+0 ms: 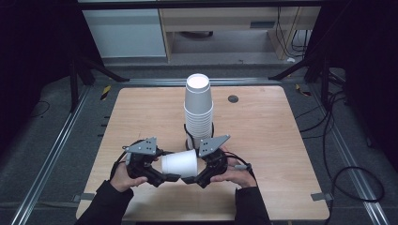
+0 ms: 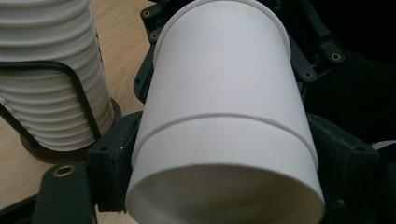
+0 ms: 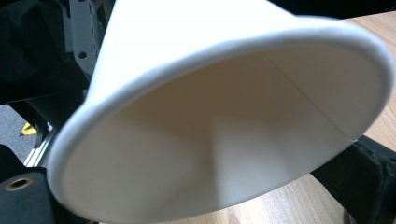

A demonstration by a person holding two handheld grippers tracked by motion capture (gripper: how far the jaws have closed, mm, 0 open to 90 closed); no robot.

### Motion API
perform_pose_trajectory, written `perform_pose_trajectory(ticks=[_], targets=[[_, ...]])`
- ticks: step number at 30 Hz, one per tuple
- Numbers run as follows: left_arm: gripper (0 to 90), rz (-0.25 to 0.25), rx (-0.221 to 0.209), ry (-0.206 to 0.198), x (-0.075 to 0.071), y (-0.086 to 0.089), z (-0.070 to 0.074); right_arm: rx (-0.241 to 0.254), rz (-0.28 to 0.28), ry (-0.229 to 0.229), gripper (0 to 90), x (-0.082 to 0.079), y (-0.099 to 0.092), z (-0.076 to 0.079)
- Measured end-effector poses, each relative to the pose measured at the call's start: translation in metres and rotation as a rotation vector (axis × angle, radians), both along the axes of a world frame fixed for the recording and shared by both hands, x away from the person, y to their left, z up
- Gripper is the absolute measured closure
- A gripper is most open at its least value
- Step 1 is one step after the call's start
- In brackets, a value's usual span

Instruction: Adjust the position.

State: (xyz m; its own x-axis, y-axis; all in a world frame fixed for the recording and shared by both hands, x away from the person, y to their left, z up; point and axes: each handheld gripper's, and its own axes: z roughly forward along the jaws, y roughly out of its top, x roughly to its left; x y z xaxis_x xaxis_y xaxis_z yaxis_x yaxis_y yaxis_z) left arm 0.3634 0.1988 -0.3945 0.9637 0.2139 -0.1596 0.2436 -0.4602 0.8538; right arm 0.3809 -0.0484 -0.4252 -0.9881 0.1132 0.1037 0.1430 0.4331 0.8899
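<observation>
A white paper cup (image 1: 179, 163) lies sideways just above the table's front middle, held between both grippers. In the left gripper view its base (image 2: 224, 196) faces the camera, and a ridge around its wall looks like the rim of a second, nested cup. The left gripper (image 1: 165, 168) (image 2: 229, 163) has a black jaw on each side of the cup and is shut on it. In the right gripper view the cup's open mouth (image 3: 219, 140) faces the camera, and the right gripper (image 1: 196, 166) (image 3: 201, 186) is shut on it. Just behind, a tall stack of white cups (image 1: 198, 110) (image 2: 46, 70) stands in a black wire holder (image 1: 189, 136) (image 2: 79, 93).
The wooden table (image 1: 263, 140) has a small dark round disc (image 1: 233, 99) at its back right. Metal rails and cables (image 1: 338, 154) run along the floor at both sides. Black frame legs and a pale cabinet (image 1: 124, 33) stand beyond the far edge.
</observation>
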Motion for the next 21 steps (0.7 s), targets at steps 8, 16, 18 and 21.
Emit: perform_pose_trajectory(ticks=[8, 16, 18, 21], targets=[[18.9, 0.01, 0.003, -0.011, -0.001, 0.0, 0.003, -0.001, -0.003, -0.005, 7.5, 0.0, -0.001, 0.001], [17.8, 0.042, -0.021, -0.027, -0.001, 0.011, 0.01, -0.027, -0.018, -0.015, 7.5, 0.001, -0.006, 0.004], [17.4, 0.047, -0.015, -0.032, -0.001, 0.014, 0.012, -0.044, -0.024, -0.023, 7.4, 0.002, -0.008, 0.006], [16.1, 0.059, -0.003, -0.034, 0.0, 0.018, 0.012, -0.071, -0.035, -0.038, 7.5, 0.005, -0.011, 0.011]])
